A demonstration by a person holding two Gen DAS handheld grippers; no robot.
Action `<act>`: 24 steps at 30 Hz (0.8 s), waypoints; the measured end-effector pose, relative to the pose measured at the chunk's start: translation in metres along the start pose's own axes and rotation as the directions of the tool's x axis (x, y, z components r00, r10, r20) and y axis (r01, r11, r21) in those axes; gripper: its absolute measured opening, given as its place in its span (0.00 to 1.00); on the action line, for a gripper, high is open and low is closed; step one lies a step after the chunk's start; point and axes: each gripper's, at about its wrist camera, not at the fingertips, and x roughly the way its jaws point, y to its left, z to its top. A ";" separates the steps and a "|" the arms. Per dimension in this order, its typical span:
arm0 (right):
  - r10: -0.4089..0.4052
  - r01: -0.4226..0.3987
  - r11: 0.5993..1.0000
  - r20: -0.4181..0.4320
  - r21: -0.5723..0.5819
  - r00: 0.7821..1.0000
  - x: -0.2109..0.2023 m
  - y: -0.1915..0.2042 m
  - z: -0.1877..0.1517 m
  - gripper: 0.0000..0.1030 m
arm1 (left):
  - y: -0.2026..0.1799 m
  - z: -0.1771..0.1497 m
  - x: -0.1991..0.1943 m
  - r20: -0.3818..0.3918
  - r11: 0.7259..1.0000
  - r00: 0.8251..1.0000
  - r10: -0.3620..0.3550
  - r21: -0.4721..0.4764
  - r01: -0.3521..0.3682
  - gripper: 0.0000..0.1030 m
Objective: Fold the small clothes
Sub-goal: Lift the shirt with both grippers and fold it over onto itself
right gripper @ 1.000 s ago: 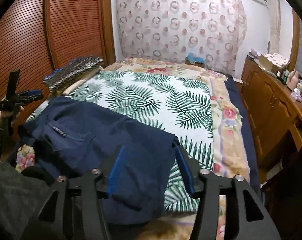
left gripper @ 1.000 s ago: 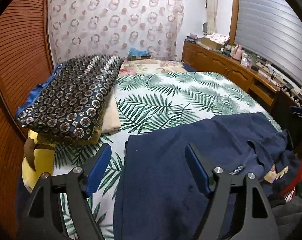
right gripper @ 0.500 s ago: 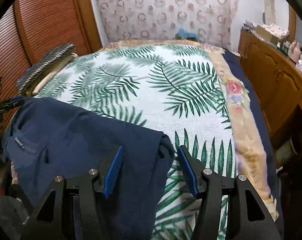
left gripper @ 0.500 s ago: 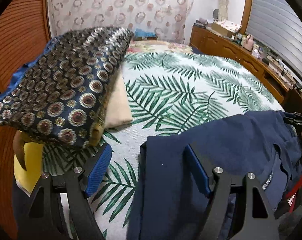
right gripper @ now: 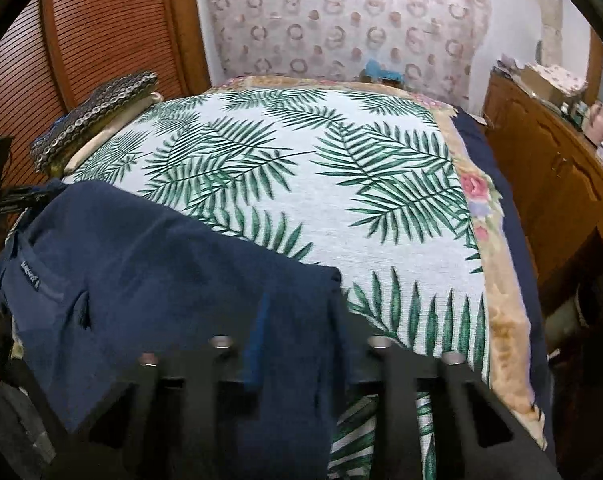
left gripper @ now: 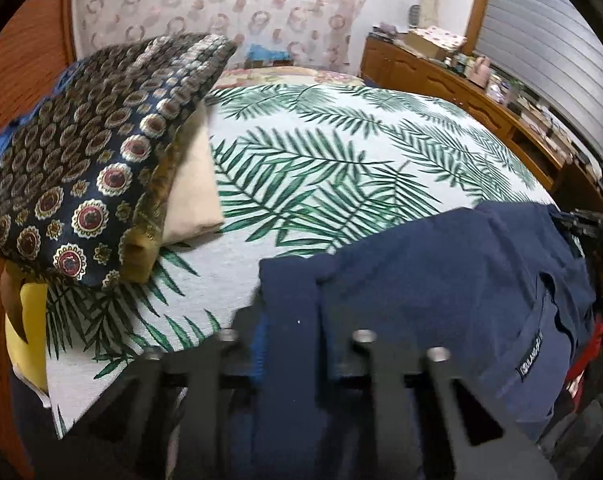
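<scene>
Left wrist view: the left gripper (left gripper: 291, 332) is seen at the lower centre of the frame, its jaws having just been closing, with a corner fold of the navy garment (left gripper: 441, 280) pinched between them. The black fingers are blurred, but the cloth is seen bunched at the tips, so the jaws are taken as clamped on it. The garment is spread across the lower right of the frame, on the near edge of the bed (left gripper: 341, 152), which is covered by a white palm-leaf spread. A small label is visible on the garment at the lower right. At the left of the frame a stack of folded textiles (left gripper: 81, 168) is seen on the bed, topped by a dark medallion-patterned piece, with a cream piece and a yellow piece beneath it. A wooden sideboard (left gripper: 461, 84) is seen at the upper right.

Right wrist view: the right gripper (right gripper: 297, 340) is seen at the lower centre, its jaws likewise having just been closing, with the opposite corner of the navy garment (right gripper: 141, 264) nipped between them. The garment extends to the lower left of the frame, over the bed (right gripper: 301, 168). The left gripper (right gripper: 9, 200) is visible at the left edge, at the far end of the garment. The stack of folded textiles (right gripper: 97, 116) lies at the upper left.
</scene>
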 end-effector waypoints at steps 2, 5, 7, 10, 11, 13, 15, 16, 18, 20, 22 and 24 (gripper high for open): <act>0.023 -0.023 1.000 0.015 0.004 1.000 -0.005 0.000 -0.003 0.10 | -0.009 -0.003 -0.017 0.061 1.000 0.998 -0.009 0.017 0.008 0.14; 0.017 -0.020 0.999 0.094 0.035 0.995 -0.025 0.000 -0.010 0.09 | -0.024 -0.008 -0.054 0.155 0.999 0.987 -0.044 0.023 0.040 0.13; 0.024 -0.034 0.998 0.164 0.059 0.986 -0.047 0.001 -0.015 0.09 | -0.032 -0.012 -0.081 0.212 0.998 0.976 -0.057 0.018 0.054 0.12; 0.025 -0.046 0.996 0.258 0.073 0.966 -0.086 0.006 -0.023 0.09 | -0.042 -0.016 -0.123 0.297 0.998 0.953 -0.062 0.021 0.058 0.12; 0.030 -0.052 0.996 0.284 0.068 0.958 -0.100 0.009 -0.025 0.09 | -0.046 -0.018 -0.138 0.327 0.998 0.943 -0.056 0.028 0.050 0.12; 0.038 -0.057 0.997 0.320 0.052 0.947 -0.123 0.013 -0.029 0.09 | -0.053 -0.021 -0.166 0.395 0.999 0.918 -0.036 0.035 0.024 0.12; 0.044 -0.060 0.998 0.348 0.036 0.937 -0.146 0.018 -0.033 0.09 | -0.058 -0.024 -0.191 0.446 0.999 0.895 -0.033 0.039 0.018 0.12; 0.039 -0.052 0.998 0.368 0.027 0.929 -0.160 0.021 -0.034 0.08 | -0.061 -0.026 -0.203 0.468 0.999 0.883 -0.036 0.042 0.019 0.12; 0.046 -0.056 0.998 0.406 0.013 0.913 -0.184 0.025 -0.037 0.08 | -0.066 -0.028 -0.223 0.505 0.999 0.863 -0.036 0.052 0.011 0.12; 0.040 -0.047 0.999 0.446 0.005 0.894 -0.207 0.028 -0.039 0.08 | -0.069 -0.029 -0.241 0.543 0.998 0.839 -0.034 0.055 0.005 0.12; 0.038 -0.040 0.999 0.483 -0.007 0.875 -0.230 0.029 -0.040 0.08 | -0.072 -0.028 -0.257 0.577 0.999 0.816 -0.039 0.052 0.011 0.11; 0.033 -0.026 0.999 0.527 -0.020 0.849 -0.252 0.032 -0.038 0.08 | -0.072 -0.024 -0.274 0.618 0.999 0.785 -0.045 0.050 0.018 0.11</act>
